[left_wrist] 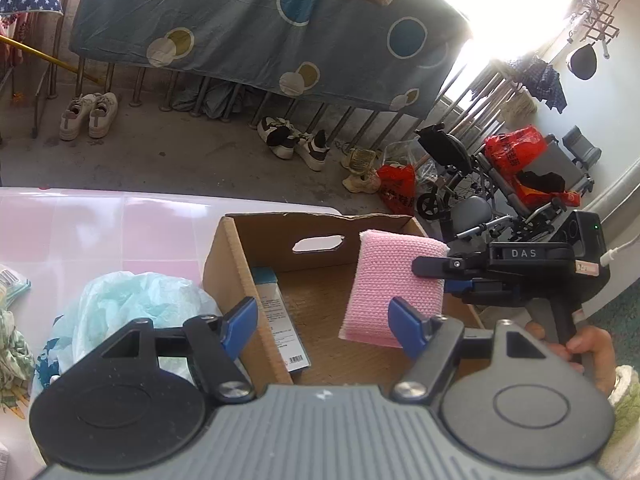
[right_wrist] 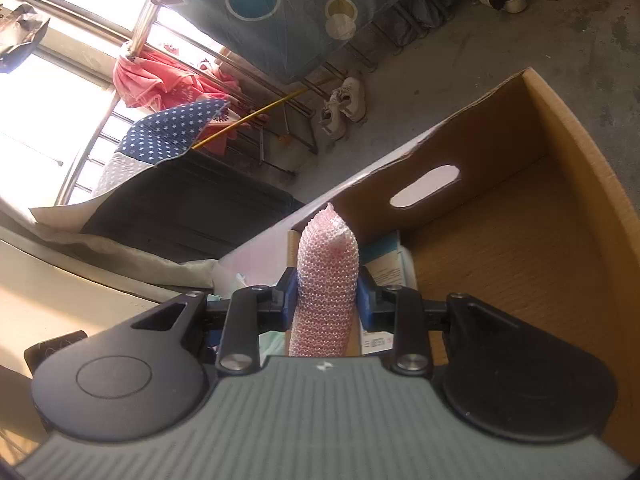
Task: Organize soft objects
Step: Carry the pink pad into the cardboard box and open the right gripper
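My right gripper [right_wrist: 326,300] is shut on a pink knitted sponge [right_wrist: 326,280] and holds it on edge over the open cardboard box [right_wrist: 560,128]. In the left wrist view the same sponge [left_wrist: 388,280] hangs inside the box [left_wrist: 228,264], with the right gripper [left_wrist: 440,276] coming in from the right. My left gripper [left_wrist: 324,326] is open and empty, its blue pads straddling the box's left wall. A flat white and blue packet [left_wrist: 280,320] lies on the box floor by the left wall.
A crumpled pale blue plastic bag [left_wrist: 128,304] lies left of the box on the pink table [left_wrist: 100,224]. Patterned fabric [left_wrist: 12,352] sits at the far left edge. Shoes, a wheelchair and red bags stand on the floor beyond.
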{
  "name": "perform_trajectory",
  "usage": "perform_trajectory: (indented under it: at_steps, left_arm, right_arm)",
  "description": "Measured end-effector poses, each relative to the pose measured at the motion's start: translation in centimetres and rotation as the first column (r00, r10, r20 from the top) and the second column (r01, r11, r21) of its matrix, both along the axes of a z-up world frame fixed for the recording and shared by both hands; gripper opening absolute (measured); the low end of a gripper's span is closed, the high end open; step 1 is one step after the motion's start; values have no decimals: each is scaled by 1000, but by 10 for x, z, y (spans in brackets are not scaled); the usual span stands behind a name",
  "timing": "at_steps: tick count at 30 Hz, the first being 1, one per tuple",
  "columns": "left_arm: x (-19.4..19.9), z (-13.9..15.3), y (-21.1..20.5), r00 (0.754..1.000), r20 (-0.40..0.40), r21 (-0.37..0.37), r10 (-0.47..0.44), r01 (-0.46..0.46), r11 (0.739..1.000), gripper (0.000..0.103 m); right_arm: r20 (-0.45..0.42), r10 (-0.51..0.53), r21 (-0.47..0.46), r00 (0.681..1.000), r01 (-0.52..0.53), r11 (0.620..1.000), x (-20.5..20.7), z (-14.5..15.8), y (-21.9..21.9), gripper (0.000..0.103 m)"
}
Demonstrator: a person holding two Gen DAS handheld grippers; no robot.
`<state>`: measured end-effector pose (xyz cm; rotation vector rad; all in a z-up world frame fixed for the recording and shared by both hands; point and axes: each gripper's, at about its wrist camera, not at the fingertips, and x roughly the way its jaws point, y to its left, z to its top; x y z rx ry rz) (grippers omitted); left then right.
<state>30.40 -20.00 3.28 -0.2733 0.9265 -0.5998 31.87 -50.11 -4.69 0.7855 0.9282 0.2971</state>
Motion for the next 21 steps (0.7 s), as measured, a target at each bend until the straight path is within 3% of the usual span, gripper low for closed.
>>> perform_trajectory:
  at_steps: [5,6,9,12,14,21]
  left_arm:
    - [4,-1,30,998,6,48,60,-60,997,74]
    - [3,0,38,997,3,58,73,-73,996,74]
    - [-3,2,56,995,6,79,97,-97,992,74]
    - [-9,3,75,993,9,78,115,-115,990,74]
    - [-12,2,85,992,6,74,128,-128,989,74]
    - [-23,-8,119,984,-13,51,178,-177,983,74]
  right_arm:
    - [-97,73,-98,993,-83,992,33,-42,-10,29]
    - [-124,130,-161,984,-149,976,48,-57,1,29]
    - [-167,168,-209,971,-202,957,60,-72,10,30]
    - [-246,144,-312,959,-219,924,78,-92,24,39]
    - [-254,104,-388,962,-200,900,83,-98,28,45]
    - [-203,70,-408,977,-150,901,85,-103,41,46]
